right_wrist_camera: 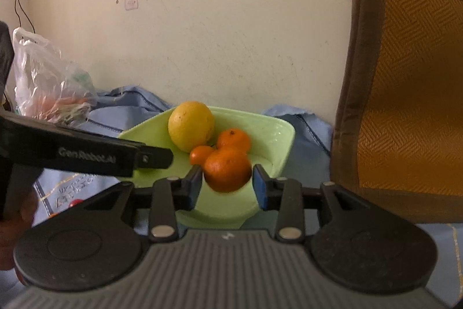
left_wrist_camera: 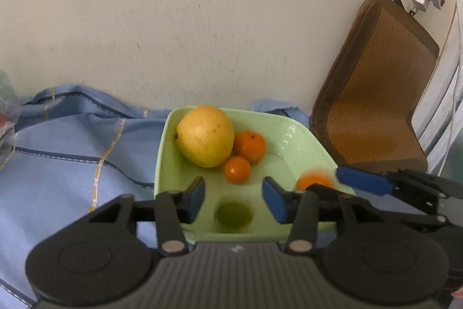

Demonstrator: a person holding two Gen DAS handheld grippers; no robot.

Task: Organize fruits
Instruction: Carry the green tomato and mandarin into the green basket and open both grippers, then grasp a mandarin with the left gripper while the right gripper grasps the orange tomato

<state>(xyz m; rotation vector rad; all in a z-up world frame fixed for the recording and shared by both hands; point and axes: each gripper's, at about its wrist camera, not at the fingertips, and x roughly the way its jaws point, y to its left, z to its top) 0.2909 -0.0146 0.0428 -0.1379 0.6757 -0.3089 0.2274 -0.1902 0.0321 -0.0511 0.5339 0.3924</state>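
Left wrist view is showing the left gripper (left_wrist_camera: 233, 197) hanging over a green bowl (left_wrist_camera: 303, 141), its jaws standing apart with nothing pressed between them; a blurred green fruit (left_wrist_camera: 234, 213) is lying on the bowl floor just below. A yellow citrus (left_wrist_camera: 205, 135) and two small oranges (left_wrist_camera: 249, 146) are sitting at the bowl's far side. In the right wrist view, the right gripper (right_wrist_camera: 227, 187) is flanking another orange (right_wrist_camera: 227, 170); both pads are standing clear of it, so it is not gripping. The bowl is resting on blue cloth (left_wrist_camera: 72, 141).
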